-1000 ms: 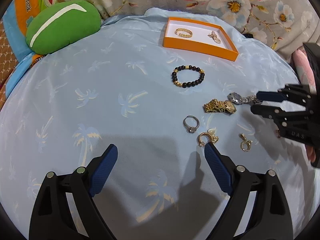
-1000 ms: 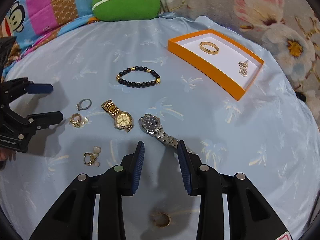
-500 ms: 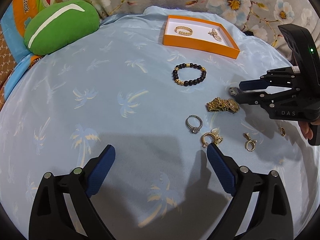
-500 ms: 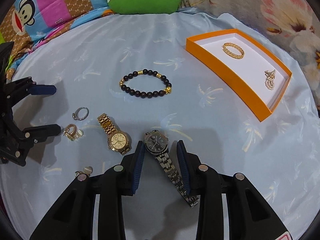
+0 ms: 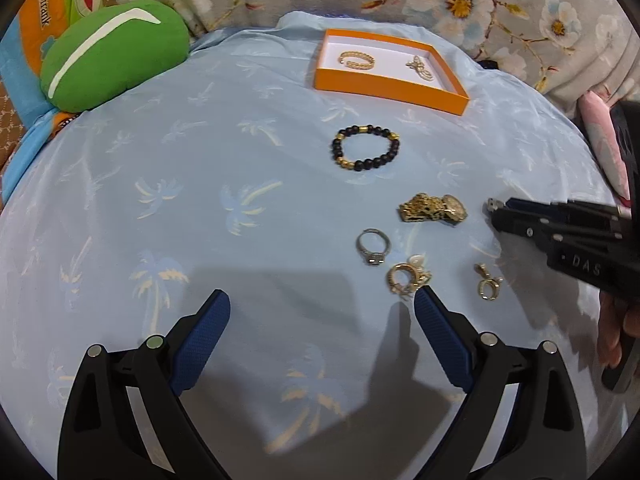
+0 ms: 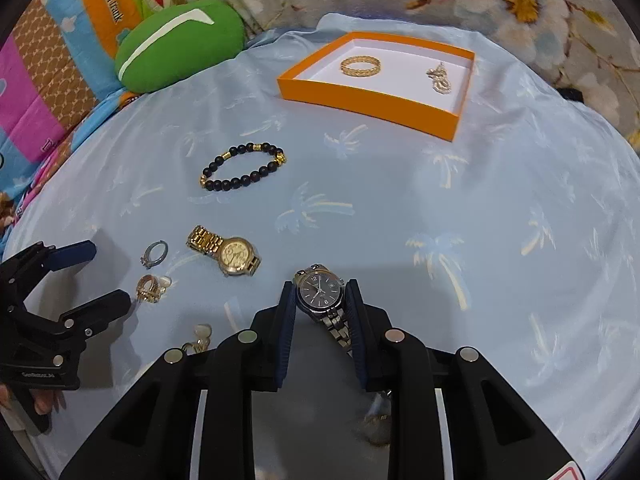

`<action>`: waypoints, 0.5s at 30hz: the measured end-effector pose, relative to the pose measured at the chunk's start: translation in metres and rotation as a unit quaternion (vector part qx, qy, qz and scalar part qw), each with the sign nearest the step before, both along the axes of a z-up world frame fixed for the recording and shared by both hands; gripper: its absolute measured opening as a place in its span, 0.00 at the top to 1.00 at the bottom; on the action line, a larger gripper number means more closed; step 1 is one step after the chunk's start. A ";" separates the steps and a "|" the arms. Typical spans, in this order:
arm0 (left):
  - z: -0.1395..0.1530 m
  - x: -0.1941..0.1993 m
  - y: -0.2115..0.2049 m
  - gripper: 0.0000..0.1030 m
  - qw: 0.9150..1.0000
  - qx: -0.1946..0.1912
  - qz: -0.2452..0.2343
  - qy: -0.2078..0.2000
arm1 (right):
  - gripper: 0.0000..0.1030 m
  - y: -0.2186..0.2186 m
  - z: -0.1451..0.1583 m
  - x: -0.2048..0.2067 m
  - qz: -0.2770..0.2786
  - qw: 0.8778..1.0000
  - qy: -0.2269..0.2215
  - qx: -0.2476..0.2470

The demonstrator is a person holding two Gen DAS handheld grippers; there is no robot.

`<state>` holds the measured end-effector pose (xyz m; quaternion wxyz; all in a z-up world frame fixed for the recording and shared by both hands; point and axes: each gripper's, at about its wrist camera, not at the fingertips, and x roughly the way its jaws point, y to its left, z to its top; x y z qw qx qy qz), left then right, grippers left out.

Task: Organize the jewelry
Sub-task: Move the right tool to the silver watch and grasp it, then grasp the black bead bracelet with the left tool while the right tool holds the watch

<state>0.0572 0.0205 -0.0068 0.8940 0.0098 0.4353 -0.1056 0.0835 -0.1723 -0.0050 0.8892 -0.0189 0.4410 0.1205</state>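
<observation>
Jewelry lies scattered on a pale blue cloth (image 5: 168, 208) printed with palm trees, while an orange tray (image 6: 372, 98) with a white floor sits at the upper right of the right wrist view, holding a gold chain-link ring (image 6: 360, 66) and a small pearly piece (image 6: 439, 78). Only the right wrist view shows the silver watch (image 6: 319, 294), its dark round dial and steel link band clamped between the blue ribbed pads of the right tongs (image 6: 320, 300) at lower centre. In the left wrist view those tongs enter from the right edge and hide the watch. That view shows the left tongs (image 5: 322, 312) spread wide with nothing between them, at the bottom of the frame. Both views show a bracelet of black beads (image 5: 366, 152) with gold spacers, a gold watch (image 6: 228, 254) with a pale dial, a slim silver ring (image 5: 373, 246), and gold earrings (image 5: 408, 278). A green cushion (image 5: 114, 54) sits upper left.
</observation>
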 end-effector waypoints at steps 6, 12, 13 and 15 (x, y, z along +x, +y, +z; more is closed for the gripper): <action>0.001 0.000 -0.014 0.13 1.000 -0.006 -0.018 0.001 | 0.77 -0.006 -0.001 -0.014 -0.036 0.999 -0.002 0.027; 0.008 0.011 -0.010 0.13 1.000 -0.009 -0.003 -0.006 | 0.77 -0.005 -0.002 -0.023 -0.050 0.998 -0.010 0.033; 0.010 0.017 -0.008 0.13 1.000 -0.012 0.002 -0.007 | 0.77 -0.003 -0.003 -0.025 -0.050 0.998 -0.013 0.031; 0.014 0.027 -0.006 0.13 1.000 -0.015 0.011 -0.010 | 0.77 -0.001 -0.003 -0.027 -0.052 0.998 -0.018 0.025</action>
